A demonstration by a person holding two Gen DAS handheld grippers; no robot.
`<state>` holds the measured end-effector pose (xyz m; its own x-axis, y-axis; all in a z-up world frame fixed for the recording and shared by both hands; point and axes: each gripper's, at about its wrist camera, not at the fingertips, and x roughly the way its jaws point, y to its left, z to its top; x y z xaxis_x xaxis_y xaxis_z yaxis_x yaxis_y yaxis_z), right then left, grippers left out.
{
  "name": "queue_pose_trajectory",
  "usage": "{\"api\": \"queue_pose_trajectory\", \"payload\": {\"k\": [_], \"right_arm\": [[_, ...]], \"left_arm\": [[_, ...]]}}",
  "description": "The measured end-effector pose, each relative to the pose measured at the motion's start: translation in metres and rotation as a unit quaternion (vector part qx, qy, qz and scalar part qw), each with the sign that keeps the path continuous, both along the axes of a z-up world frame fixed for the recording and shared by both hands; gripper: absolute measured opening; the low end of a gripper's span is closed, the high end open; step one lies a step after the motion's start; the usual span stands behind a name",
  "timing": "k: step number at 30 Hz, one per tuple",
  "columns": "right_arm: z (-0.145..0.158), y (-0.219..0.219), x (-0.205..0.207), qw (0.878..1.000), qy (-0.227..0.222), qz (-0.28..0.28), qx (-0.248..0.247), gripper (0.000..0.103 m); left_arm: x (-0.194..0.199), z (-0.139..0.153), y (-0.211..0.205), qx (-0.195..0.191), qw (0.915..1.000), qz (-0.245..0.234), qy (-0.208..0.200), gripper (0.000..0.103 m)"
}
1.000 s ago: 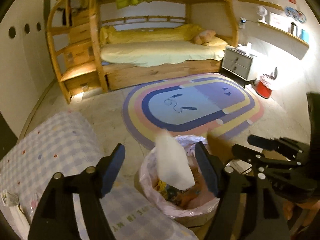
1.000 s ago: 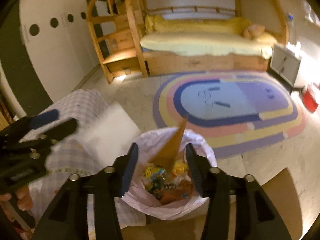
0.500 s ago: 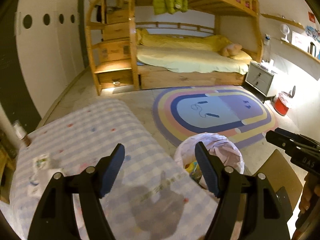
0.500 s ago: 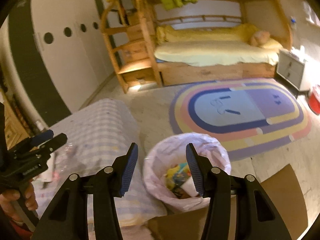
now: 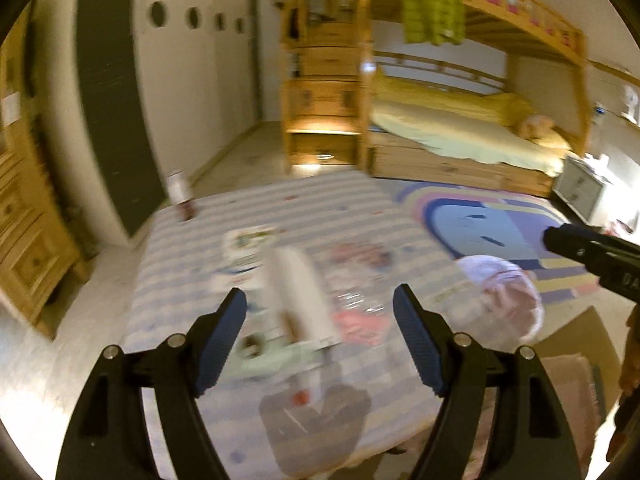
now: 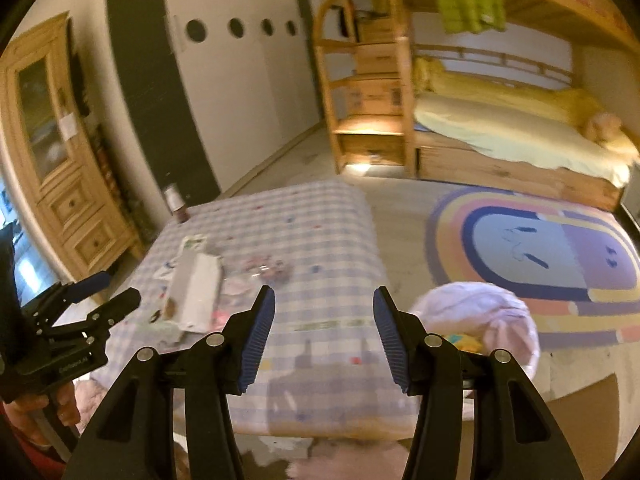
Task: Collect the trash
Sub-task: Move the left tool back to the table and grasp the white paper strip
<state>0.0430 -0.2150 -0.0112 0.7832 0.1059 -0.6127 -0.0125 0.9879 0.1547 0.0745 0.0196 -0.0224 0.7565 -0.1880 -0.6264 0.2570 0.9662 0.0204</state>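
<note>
A table with a checked cloth carries several pieces of trash: a white carton, clear and pink wrappers, and flat printed packets. My left gripper is open and empty, above the carton; it also shows at the left of the right wrist view. My right gripper is open and empty, above the table's near edge. A bin with a pink-white liner stands right of the table, with trash inside.
A small bottle stands at the table's far left corner. A wooden cabinet is at the left. A bunk bed and a rainbow rug lie beyond. A cardboard box sits by the bin.
Both grippers have swung left from over the bin to over the table. The white piece and the brown piece seen at the bin a second ago are gone from the jaws.
</note>
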Motion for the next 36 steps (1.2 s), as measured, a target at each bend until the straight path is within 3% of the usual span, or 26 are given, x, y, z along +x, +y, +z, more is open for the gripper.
{"api": "queue_pose_trajectory", "payload": {"k": [7, 10, 20, 36], "right_arm": [[-0.016, 0.047, 0.019, 0.999, 0.019, 0.039, -0.007, 0.056], [-0.022, 0.059, 0.024, 0.998, 0.026, 0.050, -0.013, 0.056], [-0.043, 0.063, 0.037, 0.997, 0.048, 0.059, -0.022, 0.056], [-0.060, 0.046, 0.054, 0.997, 0.040, 0.061, -0.008, 0.055]], "left_arm": [[0.002, -0.015, 0.051, -0.002, 0.9980, 0.061, 0.016, 0.074], [0.007, -0.022, 0.056, -0.006, 0.9977, 0.063, 0.023, 0.074], [0.023, -0.042, 0.031, -0.009, 0.9981, 0.038, 0.047, 0.074], [0.074, -0.071, 0.006, 0.004, 0.9947, 0.042, 0.094, 0.071]]}}
